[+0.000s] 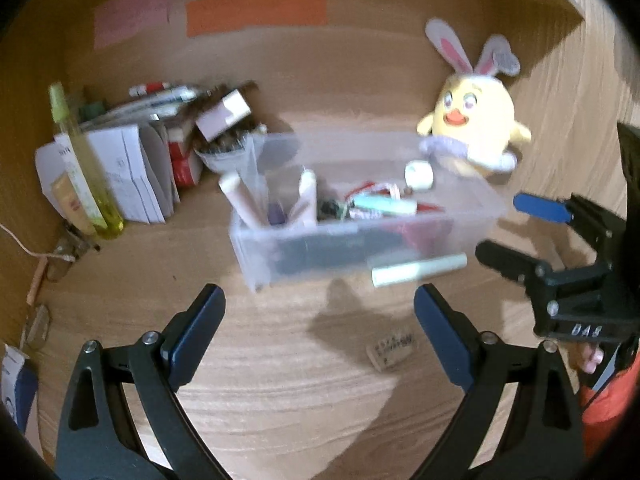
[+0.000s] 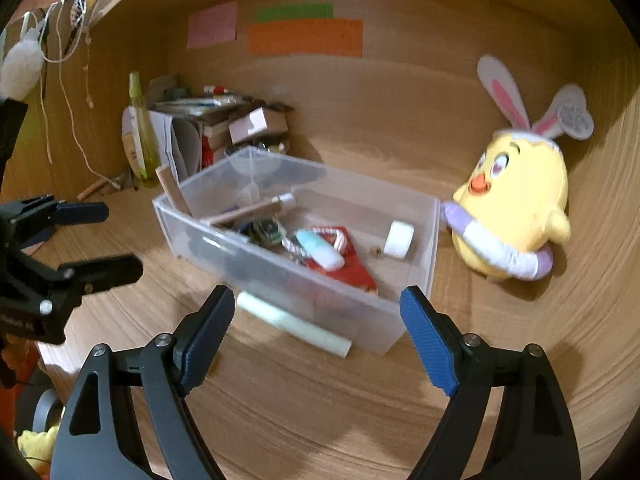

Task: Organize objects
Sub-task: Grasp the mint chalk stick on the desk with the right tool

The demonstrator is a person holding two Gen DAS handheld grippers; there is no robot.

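Fig. legend: both tongs empty, mid-task.

Left tongs: jaws spread wide, nothing btw. them, hanging over bare counter. Right tongs: likewise wide apart, no load; seen in the right wrist view, they frame the near wall of the clear bin without touching it.

Outward from the left tongs: a small printed eraser-like block lies on the counter at approx. 1 o'clock, loose. Beyond it, a pale green tube rests against the bin's near outer wall, at 12–1 o'clock; in the right wrist view it sits at 12 o'clock just past the tongs. Both are outside the bin, so judged still to be sorted.

Inside the bin: a mint-coloured marker, a white tape roll, a red packet, a brown stick w/ white cap, plus misc. small items. This part looks done.

Further out: yellow chick plush w/ rabbit ears at the bin's far right end, 2 o'clock; a pile of boxes & papers and a yellow-green bottle at 10 o'clock. Whether these belong to the job cannot be told.

Est. progress: well along; at least tube & block remain.
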